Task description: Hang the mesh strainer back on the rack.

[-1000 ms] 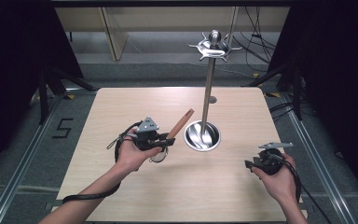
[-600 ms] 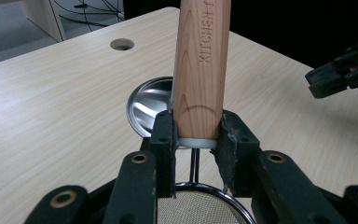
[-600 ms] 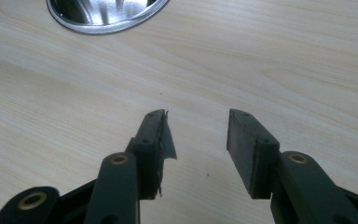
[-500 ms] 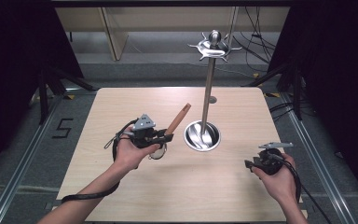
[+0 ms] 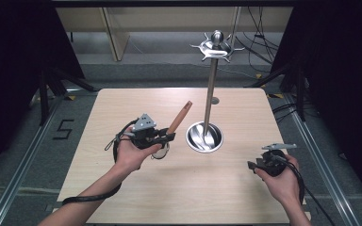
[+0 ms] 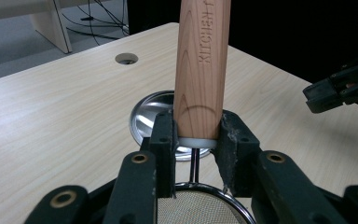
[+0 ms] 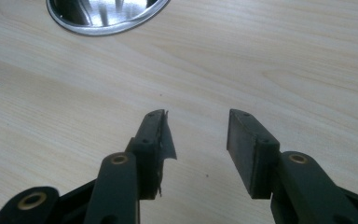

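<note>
A small strainer (image 6: 200, 207) with a wooden handle (image 6: 201, 70) is pinched by the left gripper (image 6: 196, 135) at the handle's lower end, just above the mesh bowl. It is judged light and stiff; the smooth wood may slip. It is held above the table (image 5: 136, 188), beside the stand's steel base (image 5: 204, 137). The right gripper (image 7: 196, 135) is spread, holding nothing.
</note>
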The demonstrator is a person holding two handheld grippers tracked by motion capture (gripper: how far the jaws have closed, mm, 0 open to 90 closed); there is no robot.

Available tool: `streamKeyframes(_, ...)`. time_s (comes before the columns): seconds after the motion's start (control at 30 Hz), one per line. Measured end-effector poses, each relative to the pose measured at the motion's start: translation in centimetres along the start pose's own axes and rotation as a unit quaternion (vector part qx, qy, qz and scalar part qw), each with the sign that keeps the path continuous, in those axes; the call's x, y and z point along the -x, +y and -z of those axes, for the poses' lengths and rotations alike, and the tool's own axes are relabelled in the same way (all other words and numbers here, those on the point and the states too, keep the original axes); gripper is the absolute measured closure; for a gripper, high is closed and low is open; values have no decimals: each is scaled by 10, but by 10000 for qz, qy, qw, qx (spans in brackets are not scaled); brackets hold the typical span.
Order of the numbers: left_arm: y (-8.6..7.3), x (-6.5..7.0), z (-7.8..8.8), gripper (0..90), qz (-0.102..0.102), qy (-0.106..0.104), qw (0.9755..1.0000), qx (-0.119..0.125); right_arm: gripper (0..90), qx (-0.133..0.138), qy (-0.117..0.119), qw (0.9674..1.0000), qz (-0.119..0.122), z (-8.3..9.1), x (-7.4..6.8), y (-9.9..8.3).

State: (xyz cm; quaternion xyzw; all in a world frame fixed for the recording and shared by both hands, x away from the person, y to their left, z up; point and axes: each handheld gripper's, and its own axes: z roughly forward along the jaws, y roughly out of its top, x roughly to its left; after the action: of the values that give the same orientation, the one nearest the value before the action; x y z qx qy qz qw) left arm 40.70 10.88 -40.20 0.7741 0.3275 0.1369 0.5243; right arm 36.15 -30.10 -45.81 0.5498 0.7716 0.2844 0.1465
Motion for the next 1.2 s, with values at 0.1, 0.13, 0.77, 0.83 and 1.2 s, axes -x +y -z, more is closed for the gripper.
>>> streamKeyframes(0.1,1,0,0,686,-48,17,10000,15,578,15,62,10000,14,-1,1,0)
streamKeyframes(0.13,2,1,1,686,-17,33,10000,21,578,17,61,10000,13,-1,1,0)
streamKeyframes(0.77,16,5,4,686,46,33,9993,363,577,46,-1,9999,139,-1,1,0)
streamKeyframes(0.83,18,5,5,686,30,52,9992,383,578,27,70,10000,14,0,0,0)
streamKeyframes(1.2,26,8,4,686,53,52,9985,543,578,4,22,10000,-35,0,-1,1)
